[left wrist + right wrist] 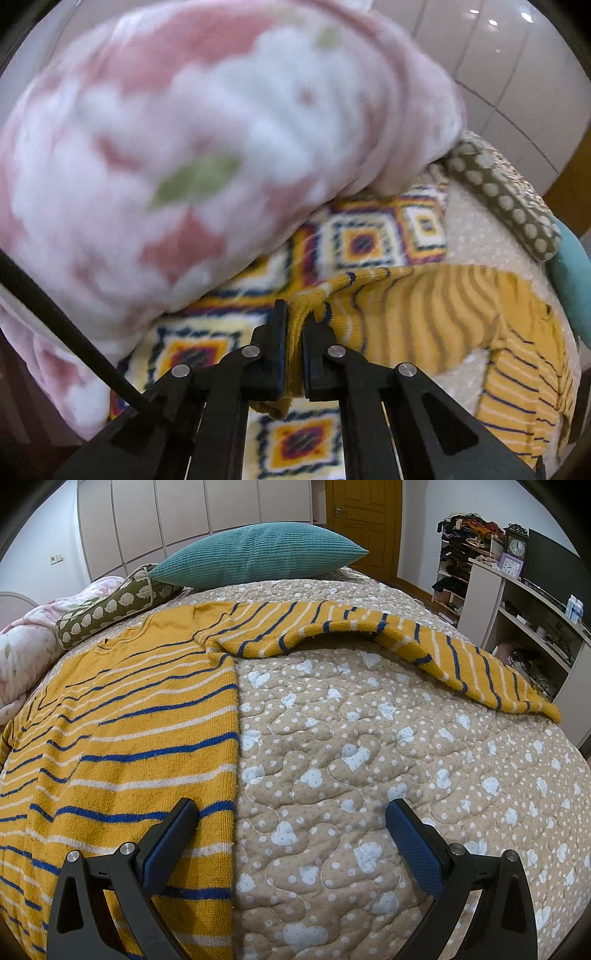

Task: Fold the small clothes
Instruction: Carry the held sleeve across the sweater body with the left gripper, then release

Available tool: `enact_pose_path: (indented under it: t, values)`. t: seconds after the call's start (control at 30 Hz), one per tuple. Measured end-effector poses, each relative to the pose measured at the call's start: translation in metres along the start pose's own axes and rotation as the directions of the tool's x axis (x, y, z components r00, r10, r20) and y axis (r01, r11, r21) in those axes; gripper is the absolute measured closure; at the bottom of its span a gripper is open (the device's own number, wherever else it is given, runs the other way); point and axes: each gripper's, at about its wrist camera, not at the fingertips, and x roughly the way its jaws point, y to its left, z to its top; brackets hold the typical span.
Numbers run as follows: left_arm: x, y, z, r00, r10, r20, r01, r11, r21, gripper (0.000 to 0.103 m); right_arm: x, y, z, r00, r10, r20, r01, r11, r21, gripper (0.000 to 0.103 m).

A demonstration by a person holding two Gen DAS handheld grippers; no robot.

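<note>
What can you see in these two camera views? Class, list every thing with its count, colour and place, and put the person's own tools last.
sweater: one, mustard with blue and white stripes, spread flat on the bed, one sleeve stretched out sideways.
quilt: one, beige with white dots and pale blue hearts, covering the bed.
cushion: one, teal ribbed, at the far end of the bed.
bolster pillow: one, olive with white spots, beside the cushion.
fleece blanket: one, pink and white floral, bundled at the bed's side.
patterned blanket: one, yellow, blue and white diamonds, under the pink bundle.
door: one, brown wood, far wall.
clocks: two, one dark, one lilac, on the shelving.
left claw: black, shut on a sweater edge.
right claw: black with blue pads, open above the hem.
</note>
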Motion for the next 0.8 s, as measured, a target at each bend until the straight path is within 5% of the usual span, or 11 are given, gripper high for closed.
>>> enact_pose_path:
  t: [0.17,0.33,0.57,0.7,0.8]
  values:
    - [-0.02,-0.079,-0.006,0.994,-0.108,-0.004,0.108,0.985,0.131,0.097,0.0,0.0,0.0,1.0,0.002,0.001,-0.002,1.0,0.001,0.0]
    - [-0.017,-0.204,-0.035,0.954,-0.281,-0.107,0.299,0.922,0.248,0.097,0.0,-0.001,0.001,1.0,0.004,0.001,-0.004,1.0,0.003,0.0]
    - [-0.01,-0.403,-0.12,0.858,-0.441,-0.264,0.514,0.752,0.412,0.097,-0.003,-0.005,0.0,1.0,0.017,0.008,-0.017,1.0,0.014,0.0]
    - [-0.004,-0.475,-0.16,0.773,-0.523,-0.361,0.635,0.639,0.434,0.096,-0.005,-0.008,-0.001,1.0,0.028,0.011,-0.028,0.999,0.021,0.0]
    - [-0.004,-0.493,-0.178,0.742,-0.536,-0.404,0.67,0.619,0.41,0.072,-0.006,-0.009,-0.001,1.0,0.028,0.01,-0.028,0.999,0.02,0.0]
